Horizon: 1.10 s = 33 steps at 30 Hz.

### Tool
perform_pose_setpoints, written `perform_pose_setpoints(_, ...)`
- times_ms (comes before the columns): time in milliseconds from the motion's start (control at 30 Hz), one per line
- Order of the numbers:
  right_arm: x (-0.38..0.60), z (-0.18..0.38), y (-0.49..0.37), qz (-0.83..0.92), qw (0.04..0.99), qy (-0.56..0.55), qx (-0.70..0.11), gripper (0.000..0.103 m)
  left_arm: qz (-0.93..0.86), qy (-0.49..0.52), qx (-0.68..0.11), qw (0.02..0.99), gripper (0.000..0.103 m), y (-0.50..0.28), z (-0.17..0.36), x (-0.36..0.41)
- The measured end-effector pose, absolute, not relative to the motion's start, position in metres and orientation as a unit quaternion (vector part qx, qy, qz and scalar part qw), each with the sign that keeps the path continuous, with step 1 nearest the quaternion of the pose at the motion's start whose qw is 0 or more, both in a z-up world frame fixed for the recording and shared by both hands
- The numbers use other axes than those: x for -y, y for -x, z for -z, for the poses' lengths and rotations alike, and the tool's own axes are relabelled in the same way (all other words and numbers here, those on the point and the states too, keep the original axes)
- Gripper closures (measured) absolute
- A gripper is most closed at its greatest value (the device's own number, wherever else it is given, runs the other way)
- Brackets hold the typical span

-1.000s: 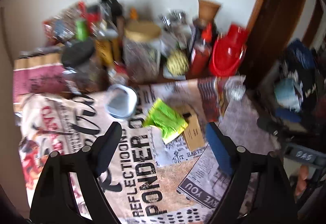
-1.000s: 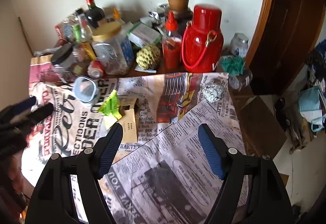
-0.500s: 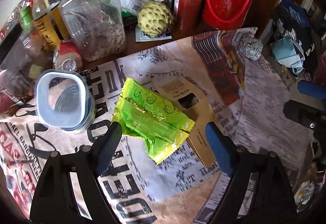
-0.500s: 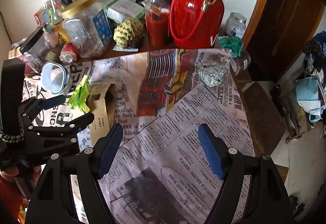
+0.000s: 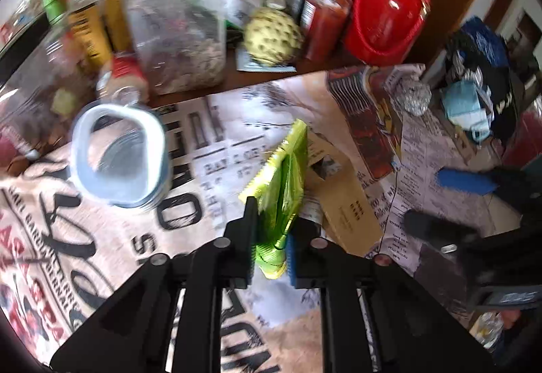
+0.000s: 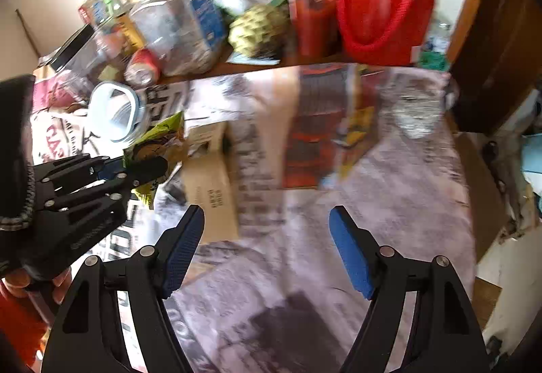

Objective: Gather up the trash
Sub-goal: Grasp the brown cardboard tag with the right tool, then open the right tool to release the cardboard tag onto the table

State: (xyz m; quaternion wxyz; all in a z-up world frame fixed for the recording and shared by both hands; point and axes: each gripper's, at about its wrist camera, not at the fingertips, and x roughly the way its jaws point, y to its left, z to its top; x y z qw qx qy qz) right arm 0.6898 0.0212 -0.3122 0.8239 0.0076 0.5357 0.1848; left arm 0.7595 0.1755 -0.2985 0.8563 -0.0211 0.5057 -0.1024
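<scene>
Left wrist view, left gripper point(image 5: 271, 237) closing on green wrapper point(image 5: 283, 190), earlier spread wide

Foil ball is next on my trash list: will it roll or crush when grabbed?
The foil ball looks loosely crumpled, so it is probably light and would dent under the pads. Its lumpy, roundish shape on flat newspaper may let it wobble or roll a little if nudged.

Glossy green plastic wrapper point(image 5: 283, 183), matt newsprint point(image 5: 216, 149), crinkled foil ball point(image 5: 415, 97)
</scene>
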Motion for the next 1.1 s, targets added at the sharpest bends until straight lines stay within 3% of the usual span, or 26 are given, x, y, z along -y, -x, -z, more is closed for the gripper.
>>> perform_pose_setpoints(200,-0.061,0.337,-0.7,-0.218,0.801,0.018,-0.558,0.03,0.062,0.042,-0.495,0.866,0.091,-0.74,0.276,-0.205)
perform_pose_setpoints(267,-0.072,0.345,-0.703,-0.216,0.797,0.031,-0.564,0.038,0.054,0.044,-0.492,0.868,0.091,-0.735,0.271,-0.211)
perform_pose_setpoints(333,-0.076,0.349,-0.706,-0.215,0.794,0.036,-0.567,0.059,0.046,0.042,-0.489,0.87,0.091,-0.731,0.267,-0.214)
perform_pose_setpoints(367,-0.077,0.351,-0.707,-0.216,0.792,0.036,-0.57,0.064,0.044,0.04,-0.488,0.871,0.091,-0.73,0.266,-0.214)
perform_pose_setpoints(1100,-0.037,0.237,-0.668,-0.219,0.868,0.069,-0.441,0.066,0.022,0.072,-0.425,0.902,0.091,-0.694,0.192,-0.197)
